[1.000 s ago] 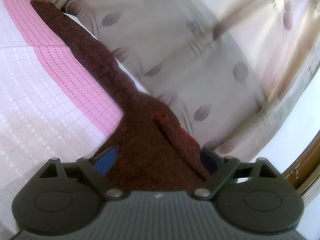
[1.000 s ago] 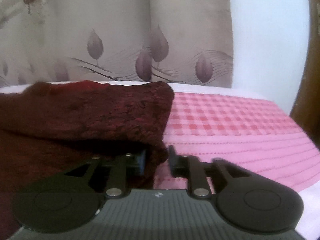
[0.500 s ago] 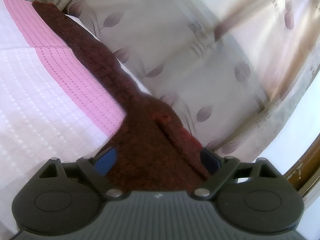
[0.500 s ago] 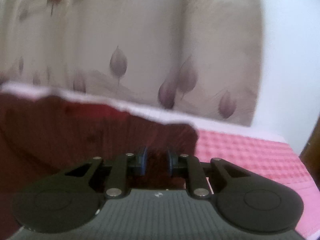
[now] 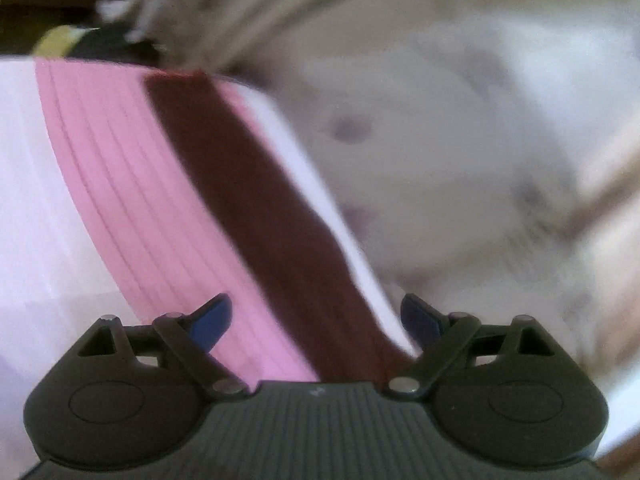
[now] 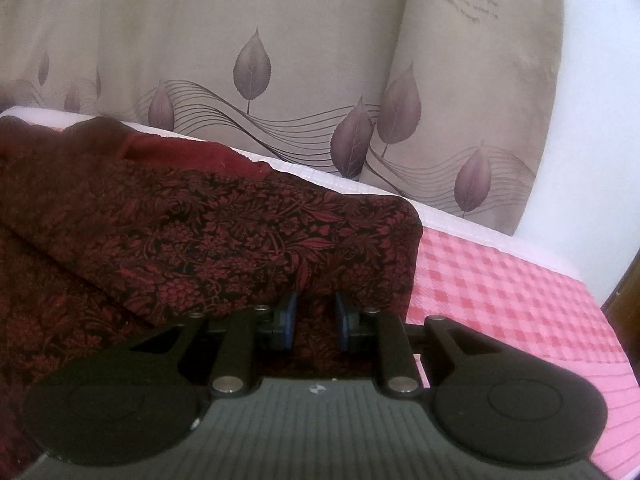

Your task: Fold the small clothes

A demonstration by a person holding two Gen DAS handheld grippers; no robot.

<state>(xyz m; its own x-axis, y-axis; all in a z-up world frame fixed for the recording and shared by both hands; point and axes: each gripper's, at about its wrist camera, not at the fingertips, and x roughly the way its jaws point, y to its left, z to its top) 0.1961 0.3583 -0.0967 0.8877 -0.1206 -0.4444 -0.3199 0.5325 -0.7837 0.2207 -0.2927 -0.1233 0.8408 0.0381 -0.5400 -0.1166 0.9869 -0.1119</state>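
Left tongs (image 5: 316, 316) are held wide apart, empty, above a blurred maroon cloth (image 5: 256, 216) stretched over a ribbed pink sheet (image 5: 120, 184). Right tongs (image 6: 314, 320) are narrowly parted over the cloth's folded corner; grip cannot be confirmed. A floral weave is noted before a leaf-printed curtain (image 6: 280, 40).

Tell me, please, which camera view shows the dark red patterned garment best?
The right wrist view: the garment is sharp there, its floral print and folded edge clear on the pink bedspread. The left wrist view is motion-blurred, showing only a plain dark red strip.
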